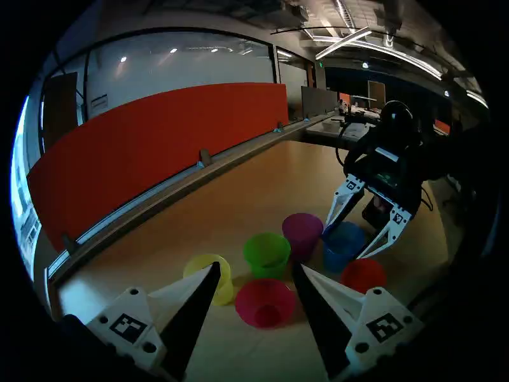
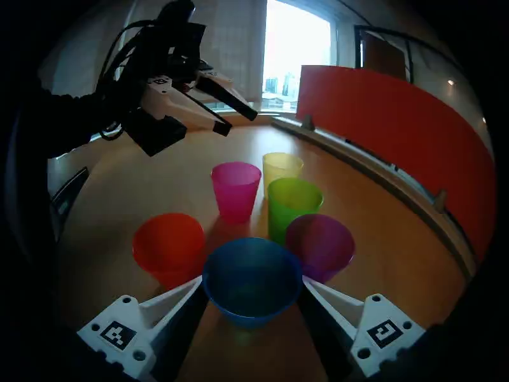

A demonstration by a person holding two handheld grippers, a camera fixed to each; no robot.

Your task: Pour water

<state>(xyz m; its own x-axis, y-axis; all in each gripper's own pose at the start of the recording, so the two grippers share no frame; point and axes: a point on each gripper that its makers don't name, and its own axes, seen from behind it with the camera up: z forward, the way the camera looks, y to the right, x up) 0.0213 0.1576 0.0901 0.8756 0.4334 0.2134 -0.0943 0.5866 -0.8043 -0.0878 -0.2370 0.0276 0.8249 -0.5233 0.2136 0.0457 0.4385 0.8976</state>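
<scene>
Several plastic cups stand clustered on a wooden table. In the left gripper view they are yellow, green, purple, blue, red and pink. My left gripper is open, and the pink cup sits just beyond its fingertips. My right gripper is open wide, with the blue cup between its fingers, which stand close to the cup's walls. Across the cluster the left gripper hangs above the table. Behind the blue cup stand red, pink, yellow, green and purple.
A red partition panel on a metal rail runs along the table's far side, also seen as the red panel. A bright window lies behind. A dark sleeve holds the left gripper. Bare tabletop surrounds the cups.
</scene>
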